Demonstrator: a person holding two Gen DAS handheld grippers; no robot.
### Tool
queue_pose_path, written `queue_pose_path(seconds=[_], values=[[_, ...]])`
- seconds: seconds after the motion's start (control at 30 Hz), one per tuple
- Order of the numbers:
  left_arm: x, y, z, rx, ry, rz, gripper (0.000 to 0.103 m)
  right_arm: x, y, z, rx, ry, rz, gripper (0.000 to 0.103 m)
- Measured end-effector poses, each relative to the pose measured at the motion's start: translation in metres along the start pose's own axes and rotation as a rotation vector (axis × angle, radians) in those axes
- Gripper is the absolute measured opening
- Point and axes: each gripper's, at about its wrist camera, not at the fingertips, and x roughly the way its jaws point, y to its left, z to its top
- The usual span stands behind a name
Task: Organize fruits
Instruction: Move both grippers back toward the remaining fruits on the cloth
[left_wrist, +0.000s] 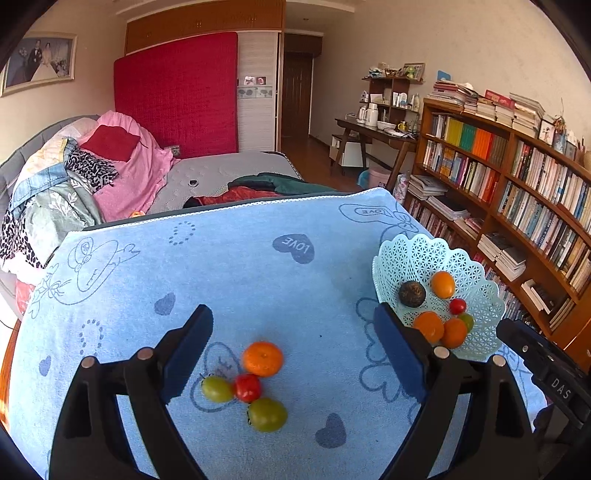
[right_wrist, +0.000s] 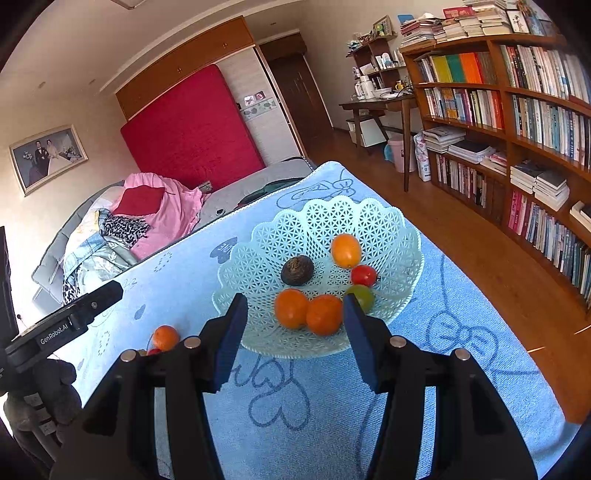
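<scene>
Four small fruits (left_wrist: 255, 386) sit bunched on the blue towel (left_wrist: 240, 280), left of the basket (left_wrist: 476, 295). Both grippers, left gripper (left_wrist: 295, 350) and right gripper (right_wrist: 295, 332), have empty, released jaws. Grabbing one could bump its neighbours, and they may roll off the counter.

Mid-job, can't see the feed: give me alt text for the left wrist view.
The open left claw hangs empty over four loose fruits on a blue towel: a tangerine, a red tomato and two green tomatoes. At right, a lattice basket holds six more fruits.
</scene>
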Motion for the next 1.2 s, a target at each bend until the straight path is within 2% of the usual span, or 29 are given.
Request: queue_pose_path(seconds=[0.57,0.97,1.2], values=[[-0.015,0.068,-0.012,-0.123,0.006,0.079,0.088,0.008,0.046,-0.012,-0.07,0.043,0.045,0.055],[-0.004,0.105,-0.034,-0.195,0.065,0.171,0.088,0.034,0.097,-0.045,-0.184,0.15,0.118,0.055],[-0.003,0.119,-0.044,-0.216,0.073,0.188,0.088,0.055,0.126,-0.066,-0.241,0.228,0.158,0.055]])
